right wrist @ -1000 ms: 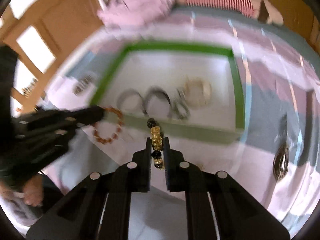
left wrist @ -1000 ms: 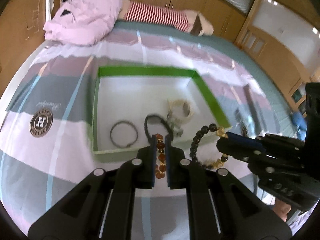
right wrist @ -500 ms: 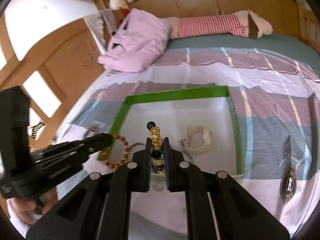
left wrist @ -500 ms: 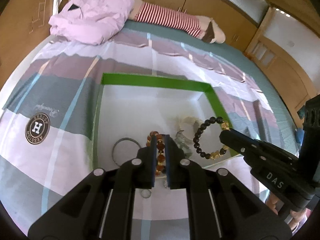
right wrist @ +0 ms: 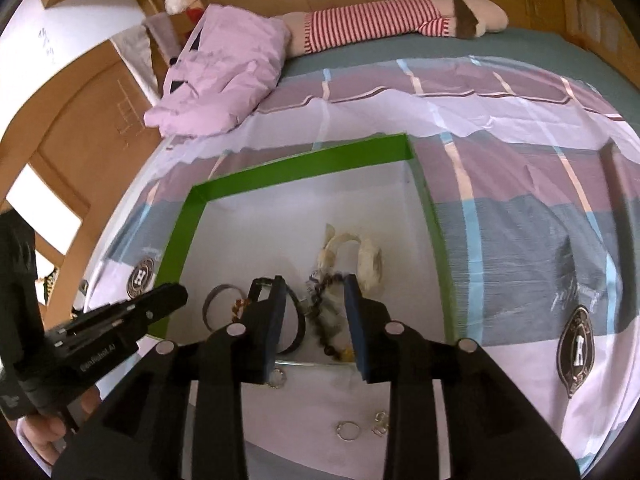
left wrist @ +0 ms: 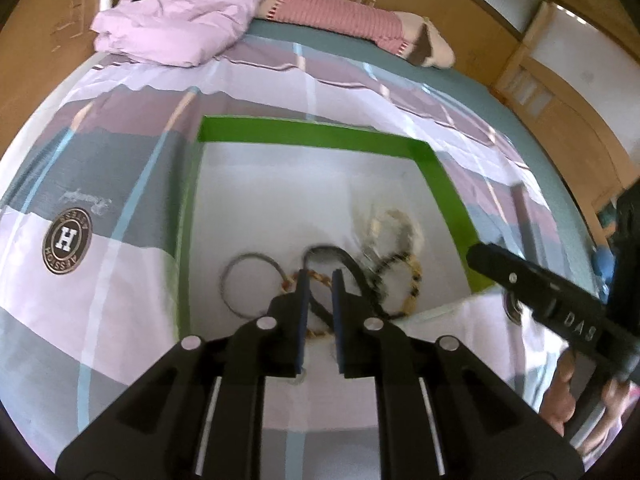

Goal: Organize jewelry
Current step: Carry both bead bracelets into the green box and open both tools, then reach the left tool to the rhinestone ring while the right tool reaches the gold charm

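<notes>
A white box with a green rim (left wrist: pixel 312 136) (right wrist: pixel 300 160) lies on the bed. My left gripper (left wrist: pixel 320 278) hangs over its near edge, and its jaws are starting to open. The amber bead bracelet (left wrist: pixel 316 334) lies blurred below the narrow gap, loose from the pads. My right gripper (right wrist: pixel 314 292) is opening wide. The black-and-gold bead bracelet (right wrist: pixel 324 320) (left wrist: pixel 400 280) has dropped free between its fingers onto the box floor. Each gripper shows in the other's view: the right gripper (left wrist: pixel 476 254) at the right, the left gripper (right wrist: pixel 176 294) at the left.
In the box also lie a grey bangle (left wrist: pixel 248 284), a black bangle (left wrist: pixel 332 252) and a cream bracelet (right wrist: pixel 368 256). Small rings (right wrist: pixel 348 430) sit on the checked bedding in front. A pink jacket (left wrist: pixel 176 20) and striped plush toy (left wrist: pixel 340 12) lie at the bed's far end.
Both grippers carried their bracelets over the box's near edge. The right jaws spread and let the black-and-gold bracelet fall; the left jaws parted slightly and the amber bracelet slipped down.
</notes>
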`<state>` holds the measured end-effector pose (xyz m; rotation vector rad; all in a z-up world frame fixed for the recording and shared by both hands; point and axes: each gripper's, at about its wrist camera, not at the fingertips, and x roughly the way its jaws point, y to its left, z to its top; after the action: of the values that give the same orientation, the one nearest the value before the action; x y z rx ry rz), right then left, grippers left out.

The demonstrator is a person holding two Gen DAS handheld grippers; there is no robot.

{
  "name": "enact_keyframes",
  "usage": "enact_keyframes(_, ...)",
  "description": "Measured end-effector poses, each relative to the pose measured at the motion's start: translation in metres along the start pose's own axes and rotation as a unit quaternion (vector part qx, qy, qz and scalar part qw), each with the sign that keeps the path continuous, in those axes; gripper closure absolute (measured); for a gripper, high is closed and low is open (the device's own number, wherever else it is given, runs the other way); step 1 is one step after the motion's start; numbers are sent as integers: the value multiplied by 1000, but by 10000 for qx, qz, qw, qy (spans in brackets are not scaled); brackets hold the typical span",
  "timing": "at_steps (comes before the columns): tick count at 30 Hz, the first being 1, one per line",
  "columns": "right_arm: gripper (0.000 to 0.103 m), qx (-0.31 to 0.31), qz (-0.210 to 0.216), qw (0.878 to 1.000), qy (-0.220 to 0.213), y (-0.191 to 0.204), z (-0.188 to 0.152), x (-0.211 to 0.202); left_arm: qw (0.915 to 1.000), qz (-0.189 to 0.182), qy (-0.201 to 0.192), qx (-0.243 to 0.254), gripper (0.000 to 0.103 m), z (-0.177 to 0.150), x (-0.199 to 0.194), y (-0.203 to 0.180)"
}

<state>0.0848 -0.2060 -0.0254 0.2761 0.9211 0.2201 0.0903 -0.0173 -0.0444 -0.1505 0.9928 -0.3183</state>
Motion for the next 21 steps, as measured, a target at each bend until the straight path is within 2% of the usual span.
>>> enact_keyframes(5,72,-150,48,9995,277,-2,-12,-17,9974,-156,417,571,92,-30,-3,-19)
enact_keyframes(7,72,-220,30,9981,573,-4,-23,-19,9956,-141,594,714,91,-39,4,-24)
enact_keyframes(9,72,-300,-164,9956,870,-6,-32,-14,9938,-32,776,802,88,-46,15,-29)
enact_keyframes(12,72,-332,-518,9896,1302,-13,-43,3,9915,98,1058,753,83,-50,31,-30)
enact_keyframes(16,72,8,-753,9809,1794,-29,-52,25,9877,301,1434,553,83,-54,58,-27)
enact_keyframes(19,72,84,-787,9789,1882,-29,-54,29,9864,375,1554,391,82,-51,73,-25)
enact_keyframes(21,72,59,-791,9790,1880,-27,-55,28,9862,415,1566,339,75,-50,78,-25)
